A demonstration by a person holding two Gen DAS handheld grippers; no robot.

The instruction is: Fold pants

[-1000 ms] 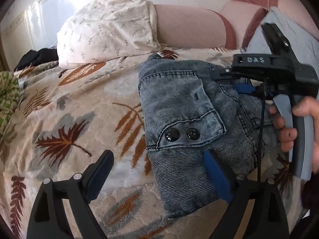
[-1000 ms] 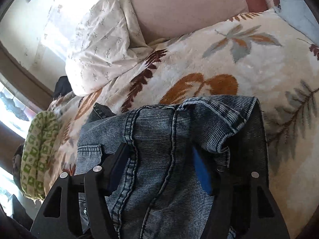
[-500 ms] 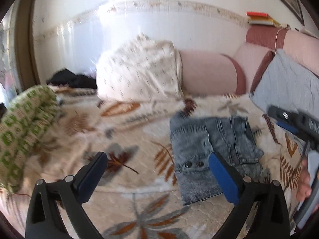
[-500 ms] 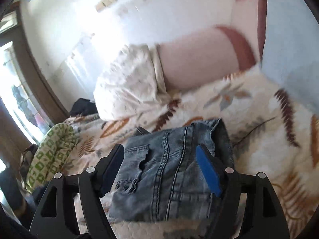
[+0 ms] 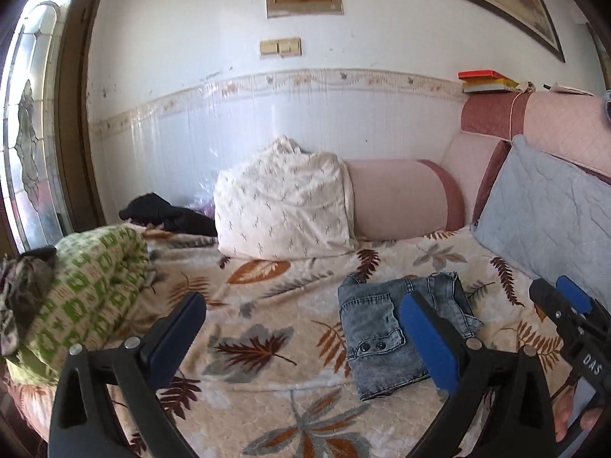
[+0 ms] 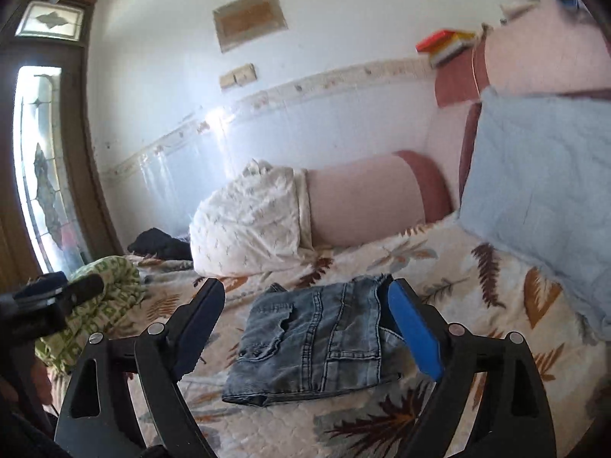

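Note:
The pants (image 5: 378, 324) are grey-blue denim, folded into a compact rectangle lying flat on the leaf-patterned bedspread (image 5: 267, 324). They also show in the right wrist view (image 6: 317, 339). My left gripper (image 5: 301, 324) is open and empty, raised well back from the pants. My right gripper (image 6: 305, 316) is open and empty, also held back above the bed; it shows at the right edge of the left wrist view (image 5: 565, 305). Neither gripper touches the pants.
A white patterned pillow (image 5: 282, 210) and a pink bolster (image 5: 397, 198) lie at the wall. A grey-blue cushion (image 5: 542, 206) leans at the right. A green-and-white rolled blanket (image 5: 88, 290) lies at the left, dark clothing (image 5: 164, 213) behind it. Books (image 5: 485, 80) sit on the headboard.
Both grippers have pulled back and up from the folded pants, which now lie farther away and untouched. The view has risen to take in the wall.

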